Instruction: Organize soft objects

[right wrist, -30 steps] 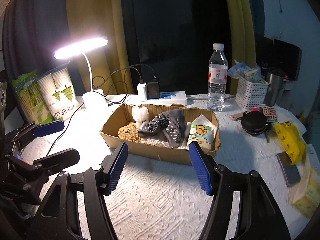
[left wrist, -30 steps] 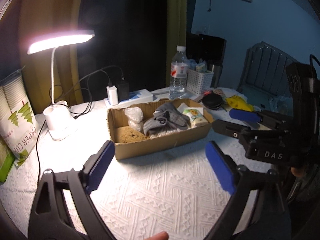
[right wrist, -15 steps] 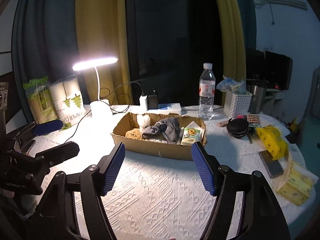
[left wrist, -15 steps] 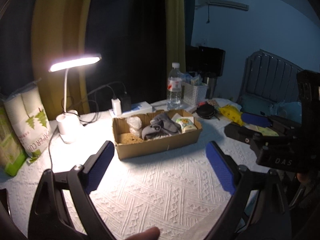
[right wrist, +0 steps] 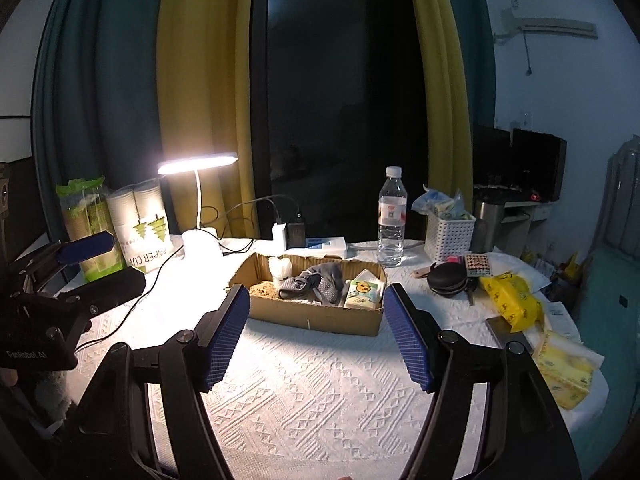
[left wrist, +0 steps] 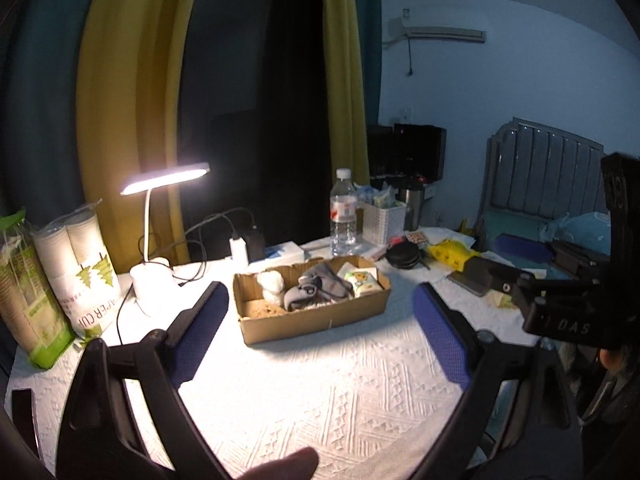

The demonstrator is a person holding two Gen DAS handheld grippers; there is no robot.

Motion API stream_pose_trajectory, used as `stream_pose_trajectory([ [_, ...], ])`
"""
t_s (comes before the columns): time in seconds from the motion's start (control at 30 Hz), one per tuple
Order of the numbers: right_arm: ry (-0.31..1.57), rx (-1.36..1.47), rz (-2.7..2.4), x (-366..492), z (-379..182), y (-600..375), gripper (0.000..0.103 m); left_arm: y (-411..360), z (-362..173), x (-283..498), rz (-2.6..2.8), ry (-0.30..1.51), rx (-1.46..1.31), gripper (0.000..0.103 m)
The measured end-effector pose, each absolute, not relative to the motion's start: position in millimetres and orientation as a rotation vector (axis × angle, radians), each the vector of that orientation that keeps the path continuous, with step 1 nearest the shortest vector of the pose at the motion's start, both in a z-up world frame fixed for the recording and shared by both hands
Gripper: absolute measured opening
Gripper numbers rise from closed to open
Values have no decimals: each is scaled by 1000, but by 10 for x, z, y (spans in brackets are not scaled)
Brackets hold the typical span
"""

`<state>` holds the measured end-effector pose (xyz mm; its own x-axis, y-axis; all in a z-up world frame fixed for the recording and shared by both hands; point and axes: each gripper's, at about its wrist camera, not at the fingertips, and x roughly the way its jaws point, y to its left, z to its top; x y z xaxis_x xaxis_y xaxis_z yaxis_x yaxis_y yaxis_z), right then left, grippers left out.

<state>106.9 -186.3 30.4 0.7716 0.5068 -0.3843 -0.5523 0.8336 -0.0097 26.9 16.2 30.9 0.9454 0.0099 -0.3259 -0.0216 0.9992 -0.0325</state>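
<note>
A cardboard box (left wrist: 320,318) (right wrist: 316,314) stands mid-table on the white cloth. In it lie grey socks (left wrist: 316,290) (right wrist: 316,284), a white plush toy (left wrist: 272,282) (right wrist: 280,268), a tissue pack with a cartoon face (left wrist: 360,278) (right wrist: 362,290) and a tan fibrous pad (left wrist: 260,308) (right wrist: 264,290). My left gripper (left wrist: 320,330) is open and empty, held back from the box. My right gripper (right wrist: 316,336) is open and empty too, also short of the box. Each gripper shows at the edge of the other's view.
A lit desk lamp (right wrist: 198,204), paper-cup packs (right wrist: 148,228), a charger with cables (right wrist: 288,234), a water bottle (right wrist: 392,216), a white basket (right wrist: 448,230), a black round case (right wrist: 446,280), yellow tissue packs (right wrist: 510,294) and a phone (right wrist: 508,330) surround the box.
Both grippers have drawn back and up from the box; it looks smaller and farther now. Both stay open and empty. The box contents have not moved.
</note>
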Motion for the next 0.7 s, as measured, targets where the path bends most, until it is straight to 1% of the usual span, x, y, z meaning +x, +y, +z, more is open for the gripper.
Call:
stream_pose_trajectory([
  [0.7, 373, -125, 576, 1029, 347, -1908, 73, 144, 368, 214, 16, 300, -36, 94],
])
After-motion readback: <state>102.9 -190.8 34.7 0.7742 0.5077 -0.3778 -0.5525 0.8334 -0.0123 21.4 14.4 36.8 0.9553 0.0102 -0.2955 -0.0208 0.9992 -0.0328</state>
